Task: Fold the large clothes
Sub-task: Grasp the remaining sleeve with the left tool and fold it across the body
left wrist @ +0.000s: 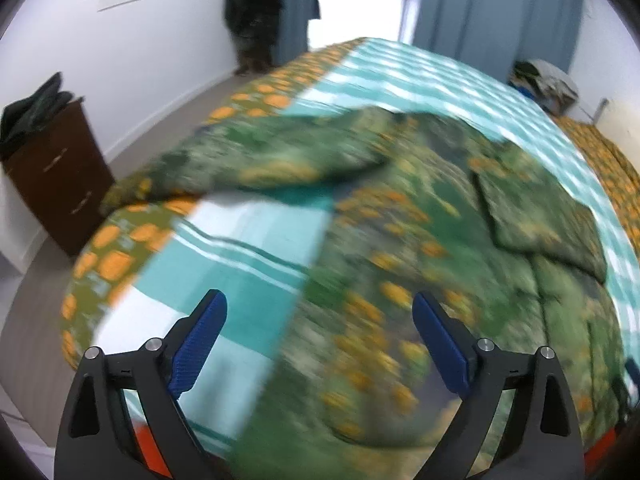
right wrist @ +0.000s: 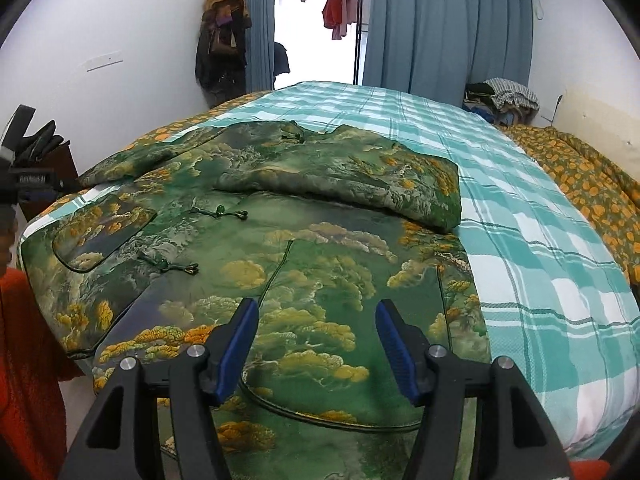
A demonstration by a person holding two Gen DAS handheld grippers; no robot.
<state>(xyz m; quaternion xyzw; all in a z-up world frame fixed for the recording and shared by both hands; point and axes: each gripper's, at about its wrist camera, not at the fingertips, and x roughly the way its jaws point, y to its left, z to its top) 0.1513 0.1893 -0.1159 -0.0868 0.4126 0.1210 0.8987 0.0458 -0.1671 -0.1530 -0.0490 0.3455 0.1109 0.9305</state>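
Bed (right wrist: 540, 280) w/ teal-white checked sheet; green landscape-print jacket (right wrist: 304, 264) lies flat on it, one sleeve folded across. Orange-floral quilt (right wrist: 592, 184) along far side, another at bed's left edge.

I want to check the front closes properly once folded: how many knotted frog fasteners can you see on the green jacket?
3. One at the collar, one mid-chest, one lower, all on the jacket. More may hide under the folded sleeve.
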